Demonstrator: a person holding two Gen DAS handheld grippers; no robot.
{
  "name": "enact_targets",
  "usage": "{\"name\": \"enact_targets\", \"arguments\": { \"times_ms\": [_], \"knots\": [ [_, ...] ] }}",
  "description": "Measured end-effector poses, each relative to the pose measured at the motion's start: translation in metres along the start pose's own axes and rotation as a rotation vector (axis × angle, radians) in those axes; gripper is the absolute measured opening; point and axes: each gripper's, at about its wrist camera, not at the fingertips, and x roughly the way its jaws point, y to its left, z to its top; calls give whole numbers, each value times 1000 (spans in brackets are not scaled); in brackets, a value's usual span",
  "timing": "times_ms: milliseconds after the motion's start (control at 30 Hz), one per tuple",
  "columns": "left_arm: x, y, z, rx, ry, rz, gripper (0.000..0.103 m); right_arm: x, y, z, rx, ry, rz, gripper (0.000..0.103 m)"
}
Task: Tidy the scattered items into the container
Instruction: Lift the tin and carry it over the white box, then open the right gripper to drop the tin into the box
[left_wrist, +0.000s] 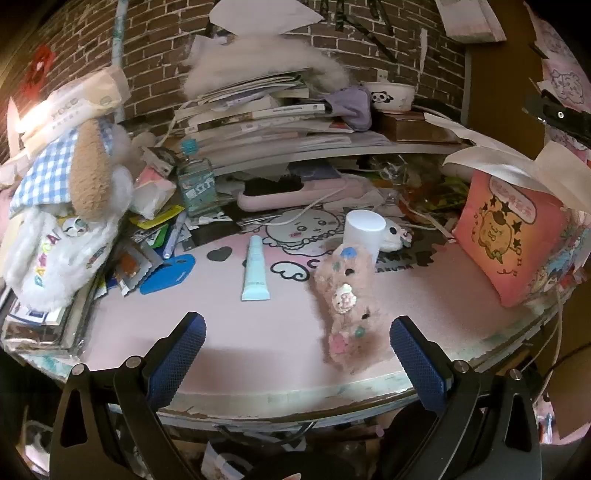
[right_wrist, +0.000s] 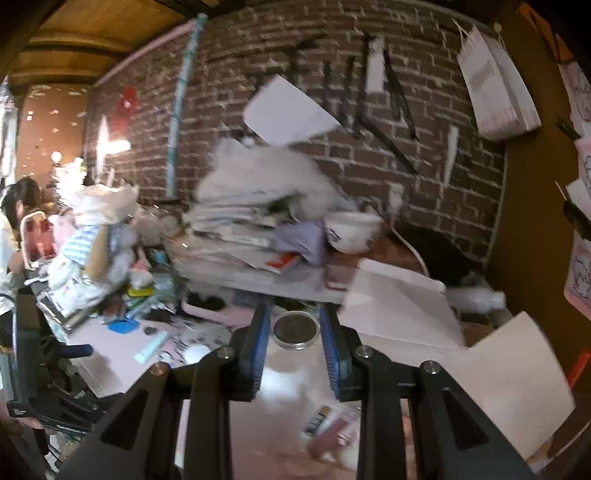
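Plush toy (left_wrist: 55, 236) lettered "PAMCA"; left tool (left_wrist: 297, 334) spread, empty.

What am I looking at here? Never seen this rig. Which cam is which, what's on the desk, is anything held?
There is no robot. A person holds one two-finger gripper in each hand, and each carries a fisheye camera that looks forward along its fingers.

The left wrist view shows the left gripper open and empty, its blue-padded fingers wide apart above a pink desk mat. On the mat lie a light blue tube, a fluffy pink pouch and a white cylinder just behind it. At the right stands a pink box. Clutter rings the mat.

The right wrist view is motion-blurred. The right gripper has its fingers around a round clear-rimmed case with a dark disc inside. They look closed on it, but blur hides the contact. White flaps and a glossy surface lie below it, possibly the container.
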Motion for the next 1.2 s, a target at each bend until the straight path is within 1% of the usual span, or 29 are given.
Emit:
{"name": "enact_targets", "arguments": {
  "times_ms": [167,400,567,733,900,1033,1133,1200],
  "knots": [
    [0,-2,1,5,1,-6,100,16,-30,5,24,145,-26,25],
    [-1,-3,1,4,1,-7,100,56,-60,-1,42,404,-38,25],
    [-1,-3,1,5,1,-7,100,90,-62,-12,27,577,-19,25],
    [-1,-4,1,5,-2,-11,100,115,-60,-20,20,713,-8,25],
    [-4,-5,2,4,-8,-14,100,133,-68,-28,47,808,-12,25],
    [-5,-6,3,4,-11,-19,100,141,-73,-35,61,861,-7,25],
    [-5,-6,5,4,-12,-23,100,144,-79,-38,99,899,26,25],
    [-5,-6,5,6,-12,-26,100,144,-82,-39,99,910,20,25]
  ]
}}
